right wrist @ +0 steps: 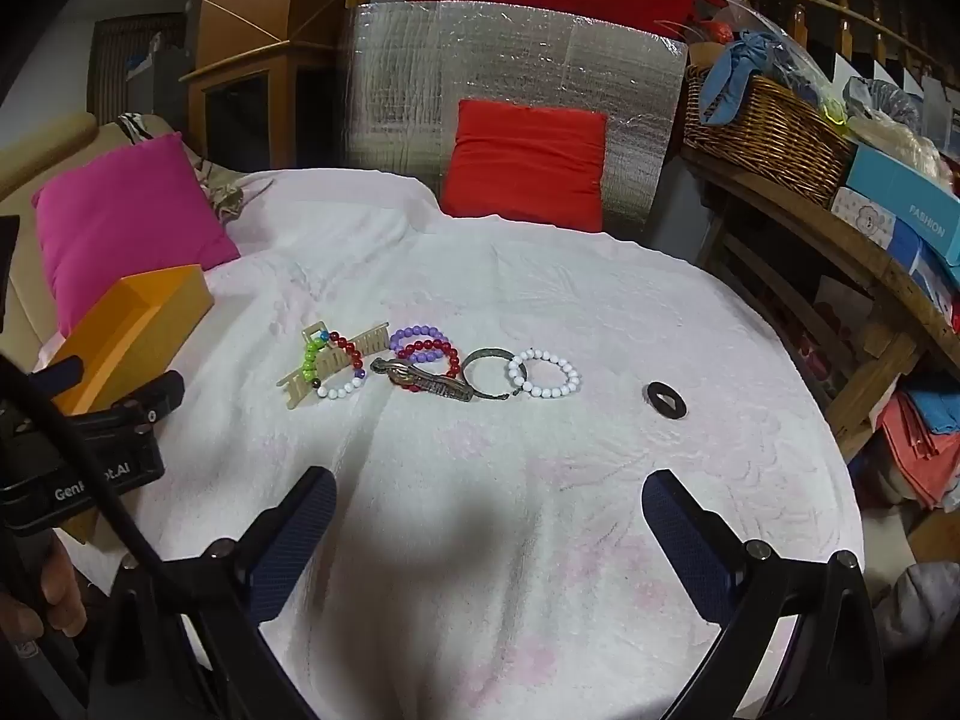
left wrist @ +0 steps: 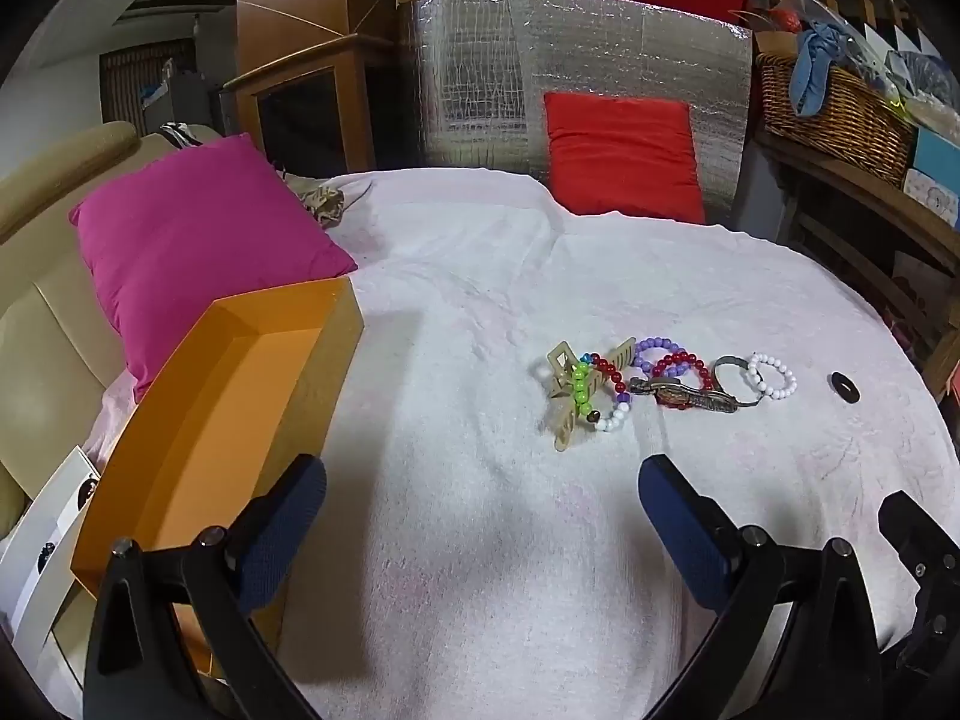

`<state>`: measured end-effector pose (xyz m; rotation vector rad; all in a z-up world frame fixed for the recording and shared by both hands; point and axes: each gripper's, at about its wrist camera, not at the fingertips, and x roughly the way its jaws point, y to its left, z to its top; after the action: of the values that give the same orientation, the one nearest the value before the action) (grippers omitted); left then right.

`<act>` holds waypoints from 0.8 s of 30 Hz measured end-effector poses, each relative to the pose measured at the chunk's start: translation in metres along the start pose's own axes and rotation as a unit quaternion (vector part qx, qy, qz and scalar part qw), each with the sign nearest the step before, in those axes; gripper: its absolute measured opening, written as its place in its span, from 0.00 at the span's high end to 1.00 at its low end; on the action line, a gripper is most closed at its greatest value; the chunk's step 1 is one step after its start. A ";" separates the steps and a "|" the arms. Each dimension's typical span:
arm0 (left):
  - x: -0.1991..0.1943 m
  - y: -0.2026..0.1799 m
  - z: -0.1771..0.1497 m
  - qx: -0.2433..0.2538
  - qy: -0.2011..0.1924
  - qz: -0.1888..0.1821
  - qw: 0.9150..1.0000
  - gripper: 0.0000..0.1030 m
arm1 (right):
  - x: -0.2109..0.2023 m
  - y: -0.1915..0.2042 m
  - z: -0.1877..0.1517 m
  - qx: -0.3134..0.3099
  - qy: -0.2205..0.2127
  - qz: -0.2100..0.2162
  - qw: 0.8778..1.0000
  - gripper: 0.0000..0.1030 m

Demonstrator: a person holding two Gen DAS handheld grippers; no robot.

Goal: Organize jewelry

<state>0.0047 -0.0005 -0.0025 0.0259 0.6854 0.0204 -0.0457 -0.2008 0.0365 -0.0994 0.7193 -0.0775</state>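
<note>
A: How far along is the tidying?

B: By my reading, nothing is sorted yet. The orange box (left wrist: 198, 420) looks empty as far as its inside shows, and all the jewelry lies on the white towel (left wrist: 480, 276).

A: Where exactly, taking the box as the mark?

B: To the right of the box, well apart from it, in a loose row. Nearest the box is a beige hair claw (left wrist: 573, 396) tangled with a multicolored bead bracelet (left wrist: 600, 387). Further from the box come a purple bead bracelet (right wrist: 420, 339) and a red bead bracelet (right wrist: 441, 360) overlapping, with a dark ornate metal piece (right wrist: 423, 384) lying across them. Then a metal bangle (right wrist: 487, 369), touching a white bead bracelet (right wrist: 543, 373). Farthest from the box, alone, is a small black ring (right wrist: 665, 401).

A: And the grippers?

B: The left gripper (left wrist: 483, 525) has its jaws spread fully wide, nothing between them, just beside the box's near end. The right gripper (right wrist: 489, 531) is equally wide and empty, short of the row.

A: So what is left?

B: Everything: I'd judge each piece needs carrying over to the box.
</note>
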 end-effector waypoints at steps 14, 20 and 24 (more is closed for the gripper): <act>0.004 0.007 0.003 -0.012 0.006 0.005 1.000 0.00 | 0.018 0.006 0.001 0.012 0.014 0.012 1.000 0.00; 0.005 0.003 0.003 -0.006 0.005 0.007 1.000 0.00 | 0.019 0.000 0.002 0.016 0.013 0.019 1.000 0.00; 0.005 0.001 0.003 -0.002 0.007 0.008 1.000 0.00 | 0.020 -0.001 0.002 0.017 0.012 0.019 1.000 0.00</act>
<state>0.0107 0.0008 -0.0035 0.0274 0.6987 0.0383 -0.0294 -0.2041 0.0256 -0.0535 0.7437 -0.0550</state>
